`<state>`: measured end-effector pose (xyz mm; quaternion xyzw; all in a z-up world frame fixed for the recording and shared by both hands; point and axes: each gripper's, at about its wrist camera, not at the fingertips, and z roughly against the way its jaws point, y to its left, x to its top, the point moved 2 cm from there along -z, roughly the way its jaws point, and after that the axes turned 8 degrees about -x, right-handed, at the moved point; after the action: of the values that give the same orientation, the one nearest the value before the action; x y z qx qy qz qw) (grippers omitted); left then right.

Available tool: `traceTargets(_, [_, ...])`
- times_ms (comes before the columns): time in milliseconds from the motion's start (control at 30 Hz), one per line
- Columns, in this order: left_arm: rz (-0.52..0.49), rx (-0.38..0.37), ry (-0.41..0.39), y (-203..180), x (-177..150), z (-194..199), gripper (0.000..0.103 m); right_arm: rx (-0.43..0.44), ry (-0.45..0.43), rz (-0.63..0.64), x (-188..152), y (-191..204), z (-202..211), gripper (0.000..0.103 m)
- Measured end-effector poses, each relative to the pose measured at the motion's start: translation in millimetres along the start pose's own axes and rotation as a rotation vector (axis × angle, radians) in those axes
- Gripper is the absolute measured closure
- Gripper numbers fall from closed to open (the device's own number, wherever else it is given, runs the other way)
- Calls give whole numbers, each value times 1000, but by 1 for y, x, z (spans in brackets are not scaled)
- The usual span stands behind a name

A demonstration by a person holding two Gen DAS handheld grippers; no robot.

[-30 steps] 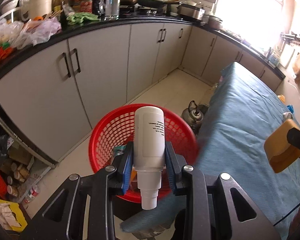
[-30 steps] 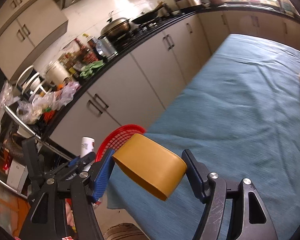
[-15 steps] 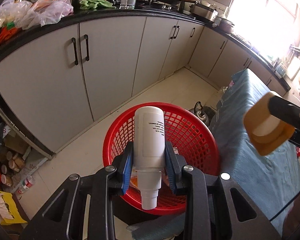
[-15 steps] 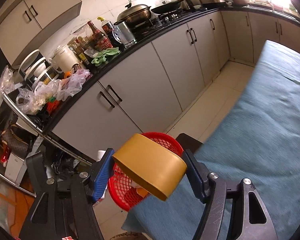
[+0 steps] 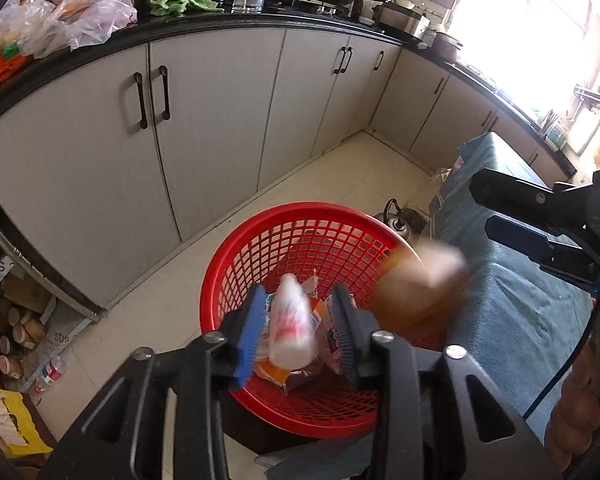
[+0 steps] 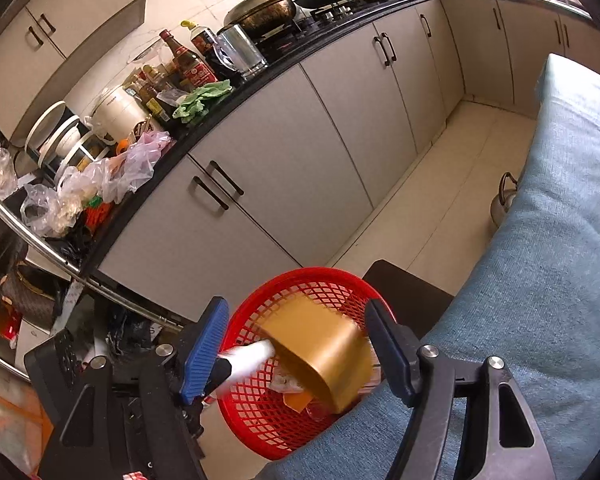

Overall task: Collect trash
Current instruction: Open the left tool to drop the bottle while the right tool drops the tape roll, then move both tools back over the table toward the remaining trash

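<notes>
Two items over the red basket (image 5: 300, 240)
Left hand-held gripper (image 5: 300, 332) opening, white bottle (image 5: 290, 328) loose between; right hand-held gripper (image 6: 300, 344) wide, yellow cup (image 6: 320, 352) blurred, unpinched

Both hand-held grippers are matte black. The left gripper (image 5: 300, 332) has blue ribbed pads (image 5: 251, 334) and round silver screws (image 5: 215, 337). The right gripper (image 6: 296, 350) has the same blue pads; in the left view's lower right, a thin blue cable (image 5: 560, 376) runs down.

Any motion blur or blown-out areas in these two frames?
Left wrist view: white bottle and yellow cup are smeared, window is blown out. Right wrist view: cup and bottle are blurred, cabinets stay sharp.
</notes>
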<state>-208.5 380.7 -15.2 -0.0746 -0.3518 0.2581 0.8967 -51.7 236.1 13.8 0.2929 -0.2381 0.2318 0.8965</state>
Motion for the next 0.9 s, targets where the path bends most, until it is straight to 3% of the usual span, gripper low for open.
traceTargets(400, [-70, 57, -45, -19, 1, 17, 39, -38, -44, -2, -4, -11, 26, 26])
traceTargets(900, [-190, 148, -92, -61, -12, 44, 33, -99, -97, -72, -32, -58, 79, 24])
